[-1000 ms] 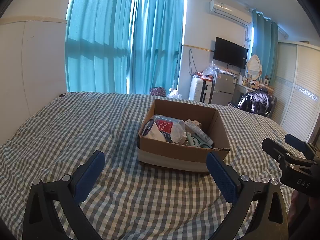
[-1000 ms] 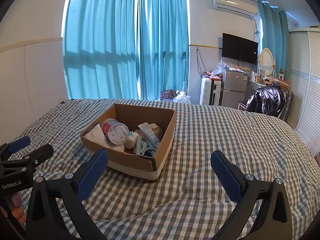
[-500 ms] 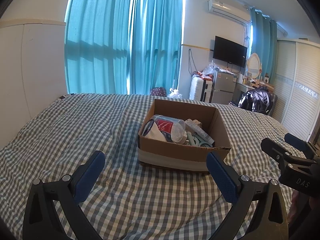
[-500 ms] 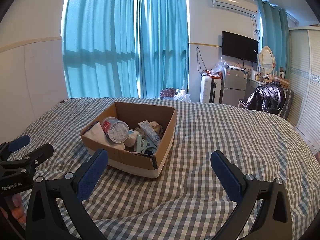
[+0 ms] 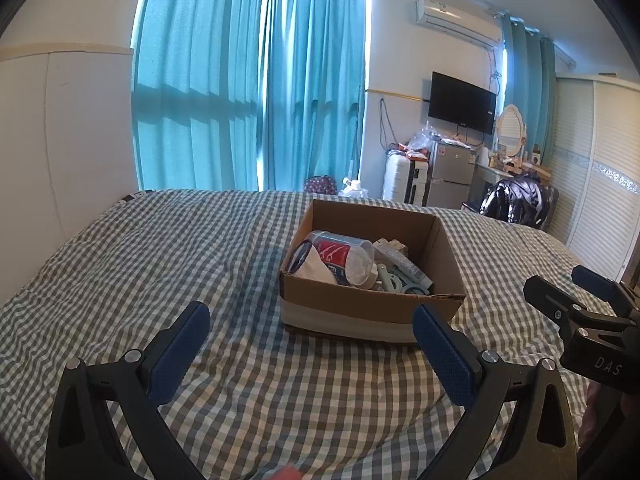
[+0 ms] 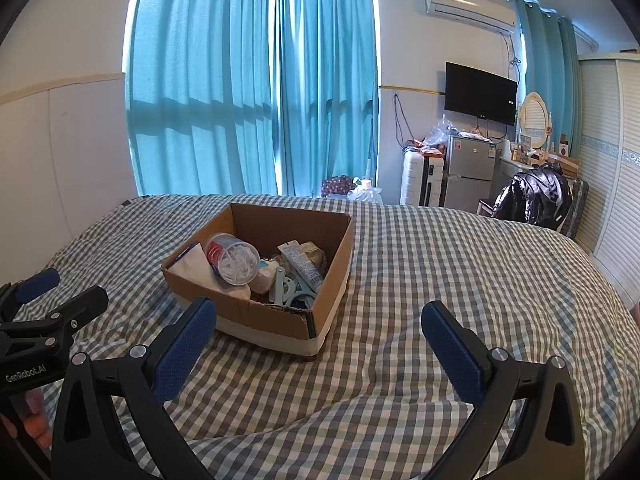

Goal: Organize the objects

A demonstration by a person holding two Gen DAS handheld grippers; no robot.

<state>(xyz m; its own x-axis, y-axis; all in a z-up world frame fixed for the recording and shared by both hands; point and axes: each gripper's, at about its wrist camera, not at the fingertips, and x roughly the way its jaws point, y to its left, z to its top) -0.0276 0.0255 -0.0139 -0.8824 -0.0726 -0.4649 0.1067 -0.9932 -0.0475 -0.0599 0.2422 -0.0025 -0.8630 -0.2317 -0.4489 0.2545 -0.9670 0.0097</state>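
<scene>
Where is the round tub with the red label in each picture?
Left wrist view: the round tub lies on its side in the cardboard box, just right of centre, above the open left tool.
Right wrist view: the tub is left of centre, in the box's left half.
Shared landmark: the black TV on the wall.

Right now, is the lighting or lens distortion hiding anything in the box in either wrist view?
Left wrist view: backlit curtains, fisheye bends the wall edges, the cardboard box is sharp but its near wall hides the lower contents. Right wrist view: same soft daylight, no glare, the cotton swab jar and tube read clearly.
</scene>
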